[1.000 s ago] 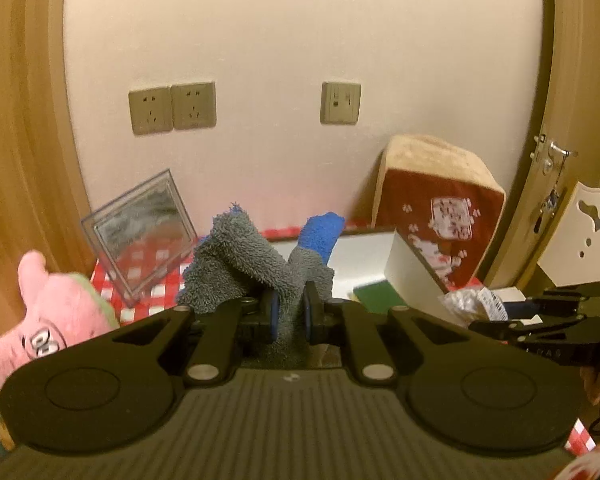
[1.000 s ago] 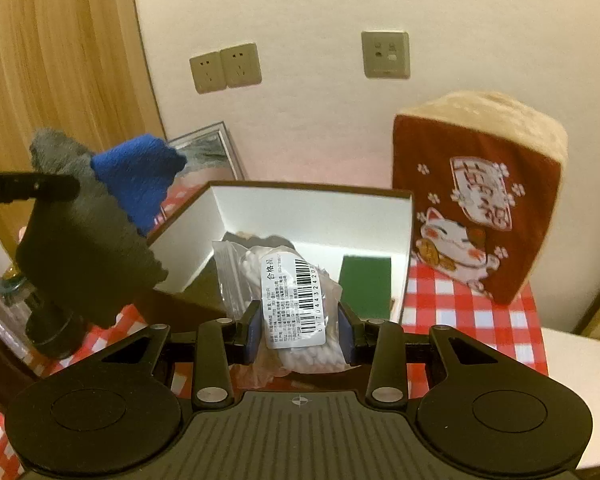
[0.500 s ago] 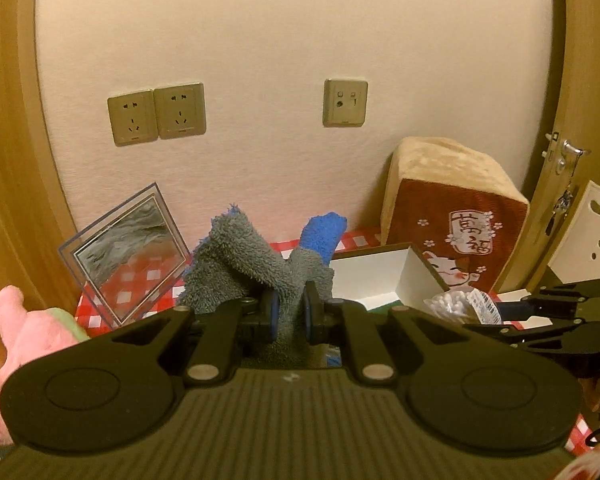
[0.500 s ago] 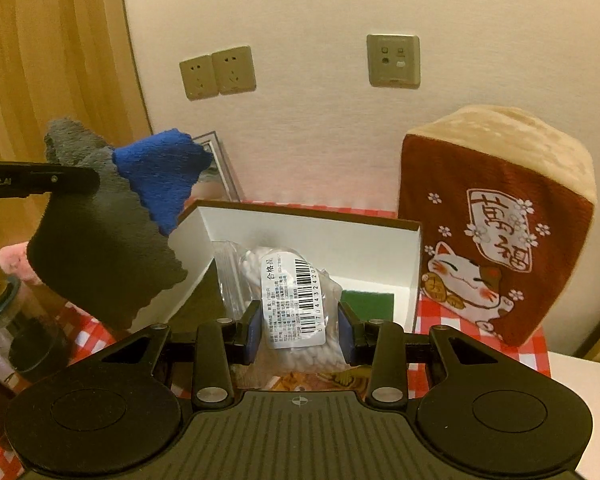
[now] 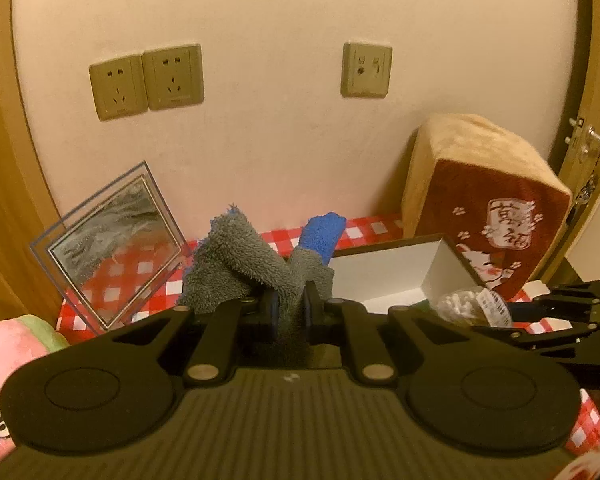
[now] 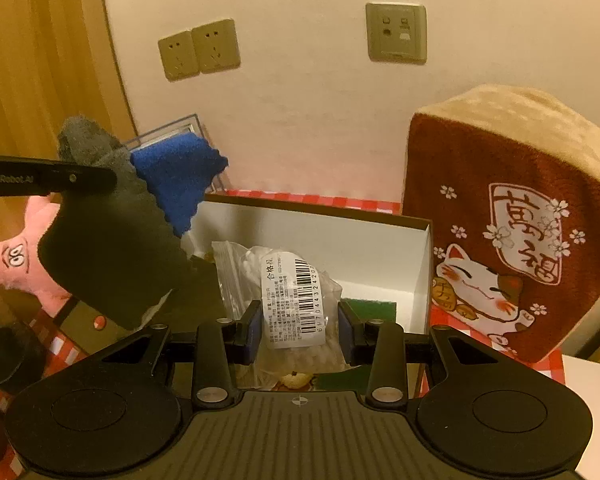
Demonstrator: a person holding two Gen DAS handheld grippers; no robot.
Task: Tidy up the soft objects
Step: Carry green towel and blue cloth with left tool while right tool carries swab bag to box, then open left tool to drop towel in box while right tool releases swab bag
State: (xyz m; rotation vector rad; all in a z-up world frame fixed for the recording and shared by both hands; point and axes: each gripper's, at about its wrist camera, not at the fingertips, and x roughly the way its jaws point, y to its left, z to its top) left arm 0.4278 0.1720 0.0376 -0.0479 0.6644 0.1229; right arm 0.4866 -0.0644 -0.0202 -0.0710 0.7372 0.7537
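Note:
My left gripper (image 5: 290, 312) is shut on a grey and blue cloth (image 5: 244, 264), held in the air left of the open white box (image 5: 384, 276). In the right wrist view the cloth (image 6: 116, 240) hangs from the left gripper's finger (image 6: 48, 180) over the box's left corner. My right gripper (image 6: 298, 328) is shut on a clear bag of cotton swabs (image 6: 296, 300) with a barcode label, held above the white box (image 6: 380, 248). The bag (image 5: 468, 306) shows at the right in the left wrist view.
A brown cat-print plush cushion (image 6: 512, 220) stands right of the box against the wall. A pink plush toy (image 6: 16, 260) lies at the left. A clear picture frame (image 5: 108, 244) leans on the wall. The table has a red checked cloth (image 5: 364, 232).
Both grippers have risen and shifted a little with their loads. The cloth has moved closer over the box's left corner. The grips are unchanged.

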